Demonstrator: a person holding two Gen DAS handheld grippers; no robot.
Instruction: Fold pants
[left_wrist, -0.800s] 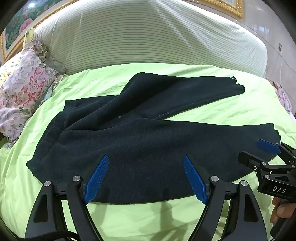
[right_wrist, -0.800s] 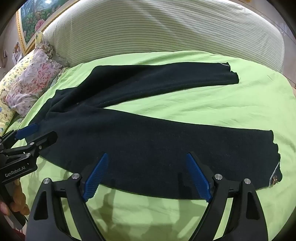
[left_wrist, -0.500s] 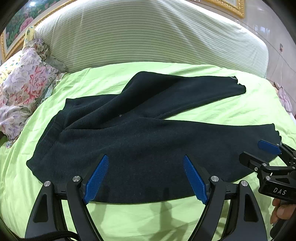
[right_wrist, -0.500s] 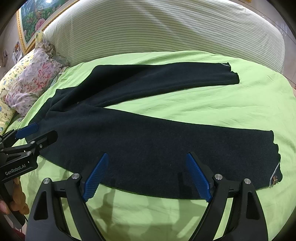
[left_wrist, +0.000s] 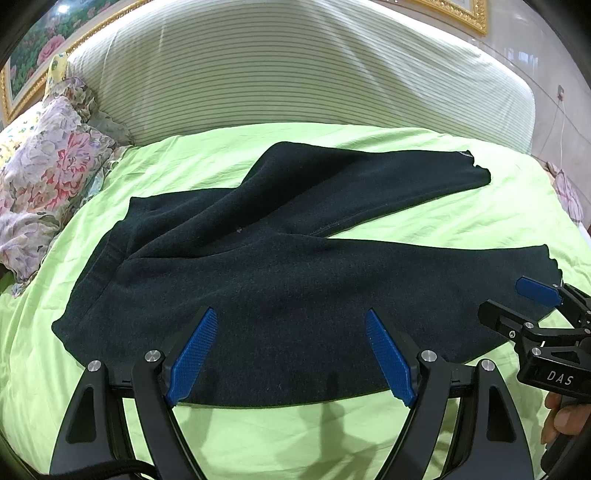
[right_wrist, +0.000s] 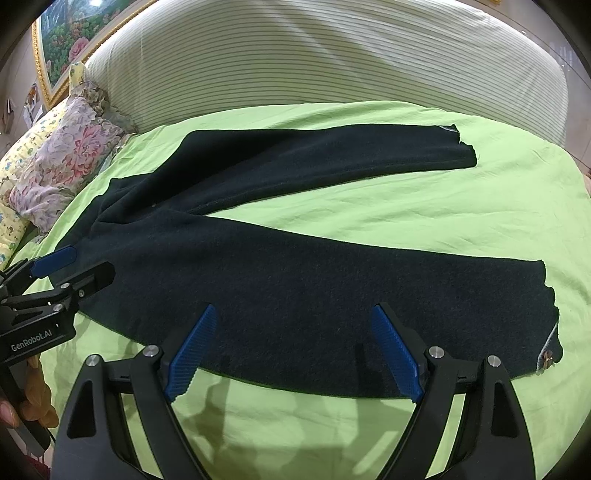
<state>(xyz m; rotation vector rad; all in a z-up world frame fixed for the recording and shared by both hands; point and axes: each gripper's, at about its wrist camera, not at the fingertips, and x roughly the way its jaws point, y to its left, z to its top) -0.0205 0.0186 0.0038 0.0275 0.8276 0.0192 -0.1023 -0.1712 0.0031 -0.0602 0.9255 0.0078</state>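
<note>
Dark navy pants (left_wrist: 295, 273) lie spread flat on the green bedsheet (left_wrist: 406, 221), waistband at the left, both legs running right in a V; they also show in the right wrist view (right_wrist: 314, 280). My left gripper (left_wrist: 291, 350) is open and empty, hovering above the near leg's lower edge close to the waist. My right gripper (right_wrist: 293, 350) is open and empty, above the near leg's lower edge further toward the hem. Each gripper shows in the other's view: the right one at the near leg's hem (left_wrist: 532, 314), the left one at the waistband (right_wrist: 55, 273).
A striped headboard cushion (left_wrist: 295, 74) rises behind the bed. Floral pillows (left_wrist: 40, 184) lie at the left. A gold picture frame (right_wrist: 48, 66) hangs on the wall at upper left. Bare green sheet lies in front of the pants (right_wrist: 295, 424).
Almost nothing: both grippers stay open above the near leg, with only a slight drift of view. The pants have not moved.
</note>
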